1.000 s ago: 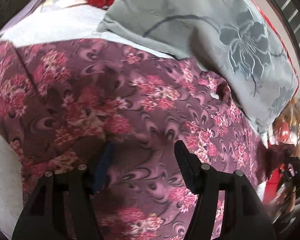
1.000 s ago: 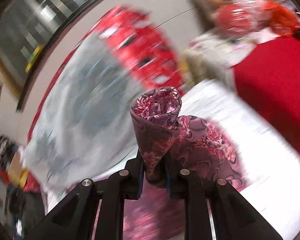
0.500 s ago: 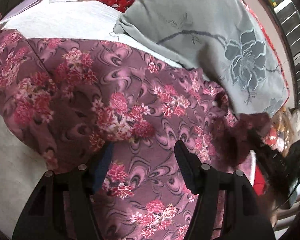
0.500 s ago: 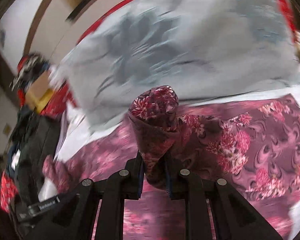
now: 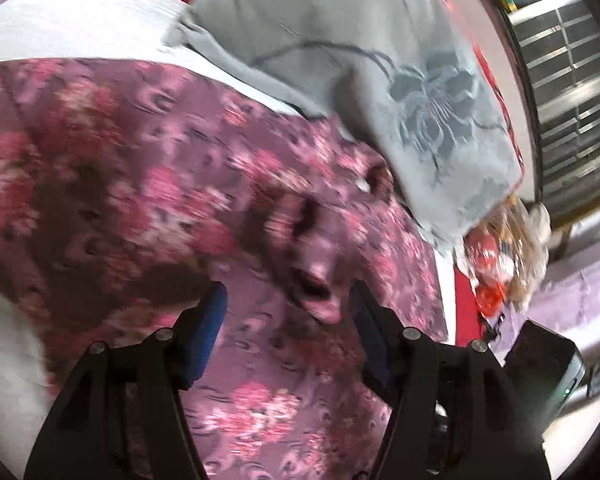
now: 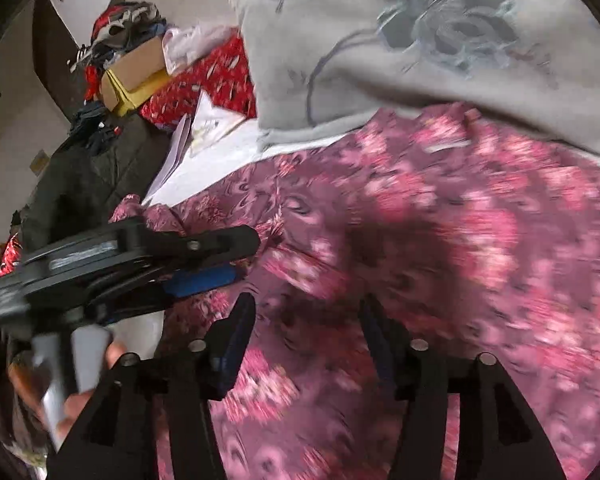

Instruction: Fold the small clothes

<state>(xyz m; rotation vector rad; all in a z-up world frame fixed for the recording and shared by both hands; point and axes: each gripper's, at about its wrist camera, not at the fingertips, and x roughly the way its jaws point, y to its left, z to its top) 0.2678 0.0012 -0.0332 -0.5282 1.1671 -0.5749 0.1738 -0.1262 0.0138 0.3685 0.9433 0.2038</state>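
Observation:
A purple garment with pink flowers (image 5: 148,184) lies spread on a white surface (image 5: 84,28); it also fills the right wrist view (image 6: 440,248). My left gripper (image 5: 288,308) is open just above the cloth, with a rumpled fold (image 5: 312,248) between and ahead of its fingers. My right gripper (image 6: 306,320) is open and empty over the garment. The left gripper also shows in the right wrist view (image 6: 204,260), at the left, low over the cloth's edge. Both views are blurred by motion.
A grey pillow with a flower print (image 5: 380,72) lies beyond the garment, also in the right wrist view (image 6: 420,48). Red patterned cloth (image 6: 208,76), papers (image 6: 204,128), a cardboard box (image 6: 136,68) and dark clothes (image 6: 84,184) sit at the far left. A dark device (image 5: 540,368) is at right.
My right gripper has opened and let go of the bunched cloth it held; the cloth now lies on the garment. The left gripper stays open.

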